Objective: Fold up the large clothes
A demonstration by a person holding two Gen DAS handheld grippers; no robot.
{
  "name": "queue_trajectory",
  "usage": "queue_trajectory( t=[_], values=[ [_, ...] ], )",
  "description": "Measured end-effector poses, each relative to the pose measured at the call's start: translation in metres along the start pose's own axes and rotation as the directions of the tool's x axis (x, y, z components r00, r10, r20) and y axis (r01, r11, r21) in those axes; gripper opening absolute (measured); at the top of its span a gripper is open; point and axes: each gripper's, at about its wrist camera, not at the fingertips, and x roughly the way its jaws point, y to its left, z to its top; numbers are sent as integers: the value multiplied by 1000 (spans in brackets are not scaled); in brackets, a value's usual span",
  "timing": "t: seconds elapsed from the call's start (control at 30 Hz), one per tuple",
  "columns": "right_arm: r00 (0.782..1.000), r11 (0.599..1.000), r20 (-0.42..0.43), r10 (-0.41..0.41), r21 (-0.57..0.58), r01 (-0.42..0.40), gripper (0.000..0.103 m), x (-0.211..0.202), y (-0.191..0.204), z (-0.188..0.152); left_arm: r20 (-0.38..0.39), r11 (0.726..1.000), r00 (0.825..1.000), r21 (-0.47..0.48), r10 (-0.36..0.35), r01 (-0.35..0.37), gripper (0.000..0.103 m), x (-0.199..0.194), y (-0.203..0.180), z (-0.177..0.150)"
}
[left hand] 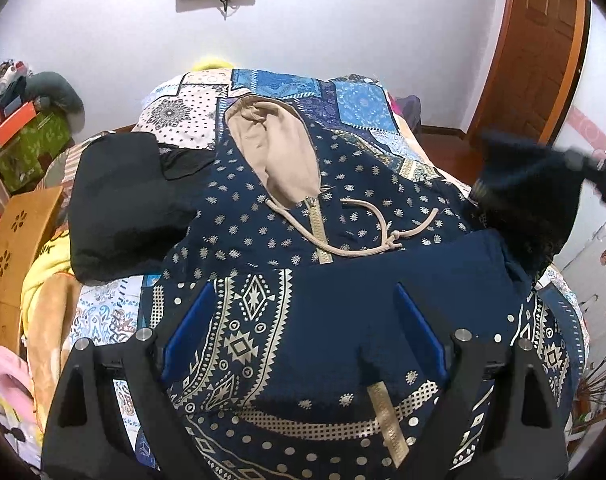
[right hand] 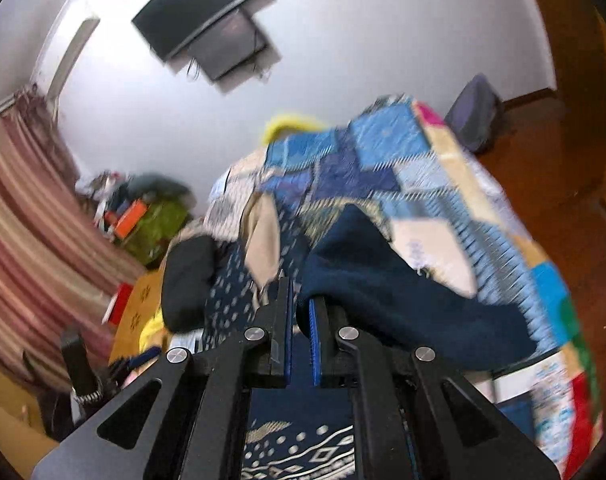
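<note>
A: Hoodie [left hand: 287, 232], left wrist view: navy knit w/ cream geometric bands low and small cream motifs up top. Lies flat, front up, on patchwork quilt [left hand: 355, 100] covering the bed. Hood lining plain beige, teardrop shape; beige zip runs down centre, round cord drawstring looped across the chest.

B: Left gripper [left hand: 303, 320]?

A: Jaws wide apart, blue flat pads, black angular arms. Nothing between them; hangs over the lower front panel. A folded black garment [left hand: 127, 208], matte and smooth, sits beside the hoodie's shoulder, screen-left. At screen-right a sleeve [left hand: 531, 200] is lifted off the bed, pinched by a dark tool, blurred.

B: Right wrist view?

A: Right gripper [right hand: 301, 312] jaws narrow, clamped on the sleeve [right hand: 383, 280]: thick plain navy fleece, bunched at the pads, draping away to the right. Hoodie body [right hand: 239, 296] lies below. Frame motion-blurred; quilt [right hand: 443, 200] reads as blue and white blocks.
</note>
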Motion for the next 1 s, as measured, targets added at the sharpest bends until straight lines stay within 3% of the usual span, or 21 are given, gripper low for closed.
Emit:
queue_trajectory(
  t=[0.17,0.37,0.5,0.6,0.8,0.87,0.93,1.0],
  values=[
    [988,999,-153,-34,-45,27,6,48,12,-30,-5,1000,1000,-14,10,-10,89,-2,8,-5],
    [955,992,-281,-100,-108,72,7,77,13,-56,-19,1000,1000,-17,23,-23,90,-1,10,-11],
    [939,986,-320,-123,-142,81,18,69,15,-62,-31,1000,999,-8,21,-21,89,4,6,-12],
    [943,987,-309,-121,-136,82,32,55,14,-62,-33,1000,999,0,14,-14,89,6,1,-11],
    [966,982,-209,-149,-145,120,36,18,11,-55,-38,999,999,38,12,-11,89,10,-14,-8],
    [971,980,-161,-176,-121,157,44,3,3,-49,-39,999,999,46,9,-7,90,11,-18,-7],
    [971,977,-121,-206,-77,198,60,-7,-9,-44,-36,999,999,50,5,-4,90,11,-22,-6],
    [966,969,-78,-246,-31,244,61,-16,-22,-40,-34,999,999,52,3,-1,89,12,-25,-5]
  ],
)
